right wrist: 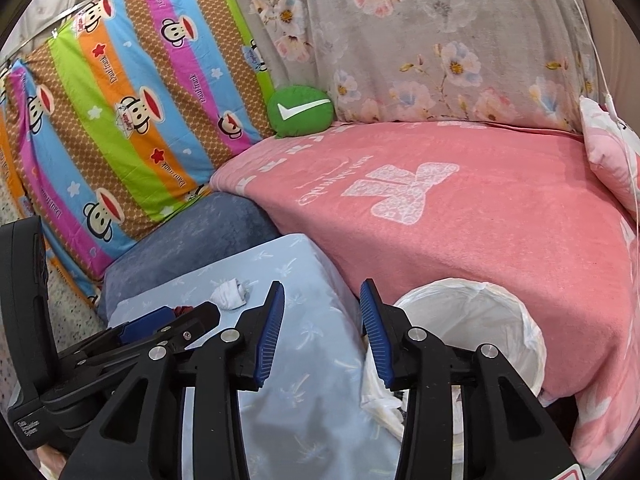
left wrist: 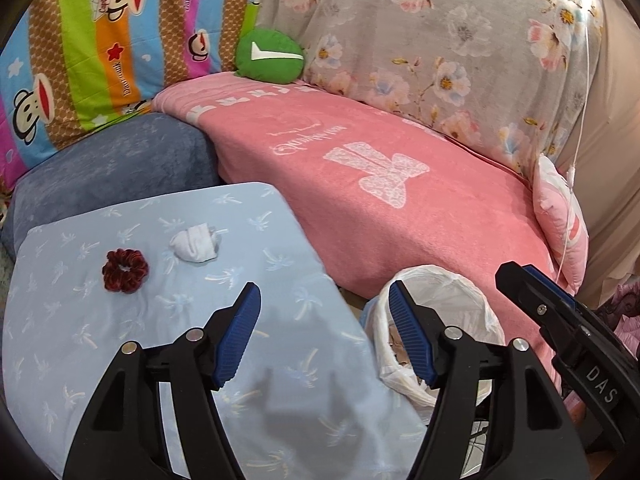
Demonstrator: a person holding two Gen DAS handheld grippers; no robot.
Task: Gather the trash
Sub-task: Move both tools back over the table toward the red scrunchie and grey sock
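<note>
Two items noted on light blue pillow [left wrist: 200, 340]: crumpled white tissue wad [left wrist: 196, 243], loosely balled with twisted ends, and dark red velvet scrunchie [left wrist: 125, 270] just beside it, apart. Tissue also visible in right wrist view [right wrist: 230, 295], near pillow's far edge. Bin lined with white plastic bag [left wrist: 476, 300] standing beside pillow, against pink blanket [left wrist: 400, 200]; paper scraps inside. Left hand-held gripper [left wrist: 325, 332] jaws spread apart, empty, over pillow edge. Right hand-held gripper [right wrist: 322, 334] likewise spread, empty, between pillow and bin.
</note>
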